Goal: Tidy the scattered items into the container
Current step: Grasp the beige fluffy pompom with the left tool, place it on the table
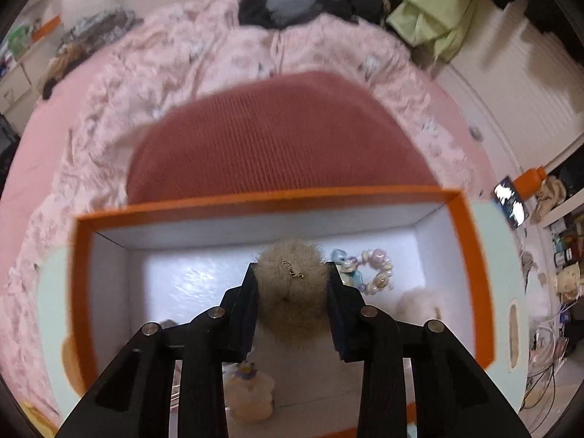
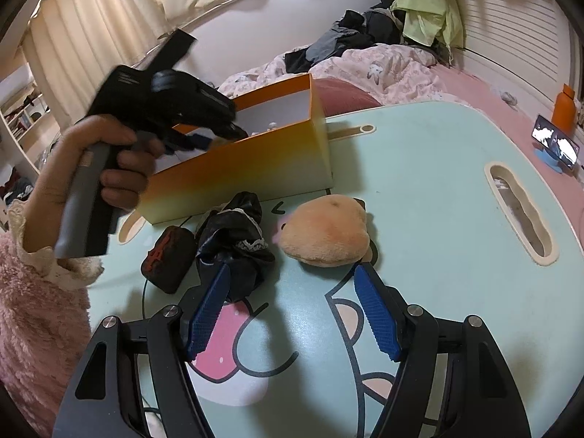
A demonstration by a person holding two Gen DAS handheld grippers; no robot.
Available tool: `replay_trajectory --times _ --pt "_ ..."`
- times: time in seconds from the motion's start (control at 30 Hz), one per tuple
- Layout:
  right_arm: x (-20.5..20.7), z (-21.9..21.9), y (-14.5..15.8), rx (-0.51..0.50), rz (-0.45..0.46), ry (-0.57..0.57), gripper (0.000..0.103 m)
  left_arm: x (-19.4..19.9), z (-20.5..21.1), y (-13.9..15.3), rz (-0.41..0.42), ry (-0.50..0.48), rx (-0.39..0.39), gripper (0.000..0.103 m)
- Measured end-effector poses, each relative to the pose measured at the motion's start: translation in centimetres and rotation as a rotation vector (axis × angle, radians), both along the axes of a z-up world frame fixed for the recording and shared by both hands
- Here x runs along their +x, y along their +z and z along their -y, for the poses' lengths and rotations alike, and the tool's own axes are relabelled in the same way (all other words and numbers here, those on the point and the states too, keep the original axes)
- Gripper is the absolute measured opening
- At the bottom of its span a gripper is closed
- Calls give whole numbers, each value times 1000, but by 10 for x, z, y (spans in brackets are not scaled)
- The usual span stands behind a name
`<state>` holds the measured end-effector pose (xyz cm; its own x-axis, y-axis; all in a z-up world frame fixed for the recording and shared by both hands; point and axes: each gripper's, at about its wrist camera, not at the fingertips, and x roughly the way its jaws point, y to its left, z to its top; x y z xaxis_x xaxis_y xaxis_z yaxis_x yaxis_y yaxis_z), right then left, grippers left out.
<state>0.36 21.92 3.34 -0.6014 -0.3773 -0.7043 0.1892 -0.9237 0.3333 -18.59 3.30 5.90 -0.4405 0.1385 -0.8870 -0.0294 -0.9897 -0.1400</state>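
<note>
Writing: none was readable.
Left gripper (image 1: 292,292): clenched a beige fluffy pompom (image 1: 292,303) over the orange box (image 1: 270,200).
Right gripper (image 2: 292,314): jaws apart, empty.

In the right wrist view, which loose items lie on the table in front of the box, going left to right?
Dark pouch with red marks → black lace-trimmed cloth bundle → peach plush toy. Behind them stands the orange box; further right is the slot in the table.
</note>
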Motion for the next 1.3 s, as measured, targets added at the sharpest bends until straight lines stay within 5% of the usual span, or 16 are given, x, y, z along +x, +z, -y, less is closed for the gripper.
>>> replay_trajectory --times 0.3,0.67,0.9,1.3 --pt "0 0 -1 0 2 0 71 76 27 63 -154 -90 124 31" --pt "2 2 1 7 -11 -2 71 161 16 0 -47 -230 202 31" --pt "1 0 0 4 -3 -3 71 166 -3 -25 -77 -224 86 32" --pt "2 -2 0 6 -4 -2 71 184 14 -4 -147 -181 60 80"
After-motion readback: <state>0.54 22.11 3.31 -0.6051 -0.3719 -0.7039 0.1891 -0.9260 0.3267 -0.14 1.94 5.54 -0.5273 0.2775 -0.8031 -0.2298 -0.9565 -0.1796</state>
